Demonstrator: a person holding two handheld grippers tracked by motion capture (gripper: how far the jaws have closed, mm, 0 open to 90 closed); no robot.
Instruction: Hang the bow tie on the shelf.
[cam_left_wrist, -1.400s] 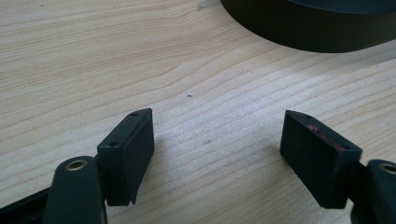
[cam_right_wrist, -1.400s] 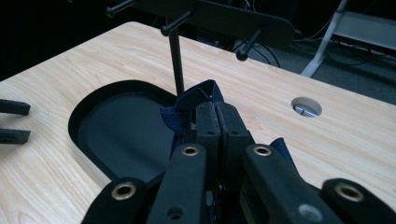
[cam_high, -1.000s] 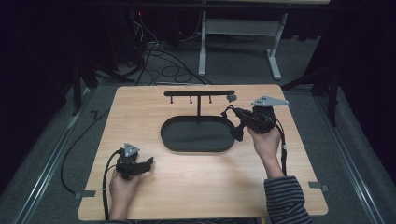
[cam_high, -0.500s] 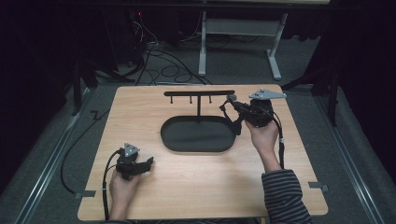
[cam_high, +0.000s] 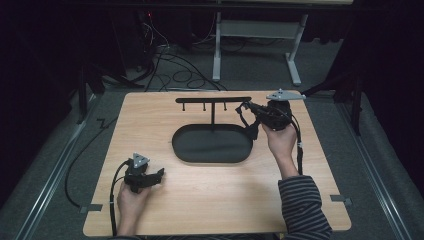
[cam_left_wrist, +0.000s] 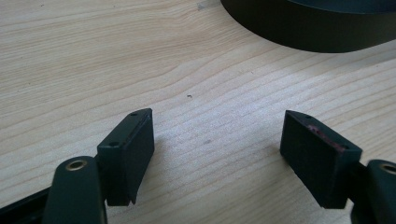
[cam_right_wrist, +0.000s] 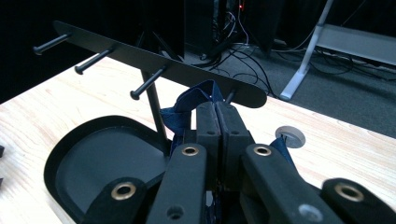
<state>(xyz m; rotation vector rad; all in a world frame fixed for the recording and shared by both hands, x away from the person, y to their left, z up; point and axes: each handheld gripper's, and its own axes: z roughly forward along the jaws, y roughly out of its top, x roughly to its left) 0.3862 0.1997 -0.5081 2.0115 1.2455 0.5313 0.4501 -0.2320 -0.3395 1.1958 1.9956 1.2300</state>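
1. Right tongs (cam_right_wrist: 215, 119) clamping a blue strap (cam_right_wrist: 187, 109) at the rack (cam_right_wrist: 154, 58) end, above the tray (cam_right_wrist: 88, 163).
2. Left tongs (cam_left_wrist: 217, 156) resting apart on the tabletop (cam_left_wrist: 140, 56).

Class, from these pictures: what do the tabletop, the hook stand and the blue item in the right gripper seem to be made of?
Tabletop: pale wood or wood-look laminate, matt, with visible grain lines. Hook stand: probably black-painted metal, given its thin flat bar and slim pegs. Blue item: fabric, likely denim-like, since it folds softly between the shut jaws of the right gripper.

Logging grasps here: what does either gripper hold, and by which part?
The right gripper pinches a dark blue fabric loop near its top, by the rack. The left gripper holds nothing.
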